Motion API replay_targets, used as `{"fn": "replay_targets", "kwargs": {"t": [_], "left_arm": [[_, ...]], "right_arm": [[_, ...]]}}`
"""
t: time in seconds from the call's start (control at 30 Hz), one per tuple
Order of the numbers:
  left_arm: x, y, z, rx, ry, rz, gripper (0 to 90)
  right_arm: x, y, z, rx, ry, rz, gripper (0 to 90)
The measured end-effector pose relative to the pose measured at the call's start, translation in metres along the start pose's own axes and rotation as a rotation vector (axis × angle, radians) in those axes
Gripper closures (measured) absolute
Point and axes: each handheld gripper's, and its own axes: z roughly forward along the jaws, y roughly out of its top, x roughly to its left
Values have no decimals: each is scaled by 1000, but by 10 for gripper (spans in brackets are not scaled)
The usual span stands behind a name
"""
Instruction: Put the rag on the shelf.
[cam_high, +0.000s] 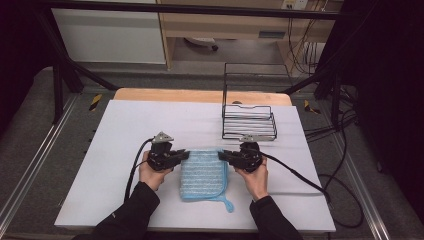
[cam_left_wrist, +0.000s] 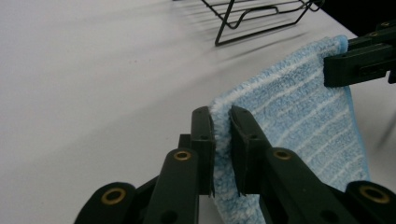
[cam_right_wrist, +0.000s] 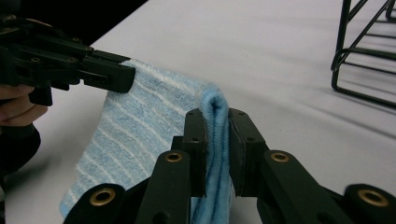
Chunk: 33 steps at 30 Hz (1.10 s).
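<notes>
A light blue striped towel (cam_high: 204, 174) lies folded on the white table cover, its far edge lifted. My left gripper (cam_high: 186, 154) is shut on the towel's far left corner (cam_left_wrist: 223, 122), and my right gripper (cam_high: 221, 154) is shut on the far right corner (cam_right_wrist: 215, 116). In the left gripper view the right gripper (cam_left_wrist: 327, 70) pinches the opposite corner at upper right. In the right gripper view the left gripper (cam_right_wrist: 130, 77) holds its corner at upper left. The towel (cam_right_wrist: 135, 130) hangs stretched between the two grippers, with a small loop (cam_high: 227, 204) at its near right corner.
A black wire rack (cam_high: 248, 120) stands behind the towel, toward the table's far right. The white cover (cam_high: 125, 130) spreads over a wooden table. Cables (cam_high: 300, 175) trail from both grippers across the table.
</notes>
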Motion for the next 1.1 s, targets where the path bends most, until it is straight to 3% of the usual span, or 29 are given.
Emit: {"fn": "replay_targets", "kwargs": {"t": [0.6,1.1], "left_arm": [[-15,18,-28,-121,-20,29,800],[-23,28,-40,-179,-39,41,801]], "right_arm": [[20,19,-29,-116,-10,-70,793],[33,31,-49,-182,-12,-109,795]]}}
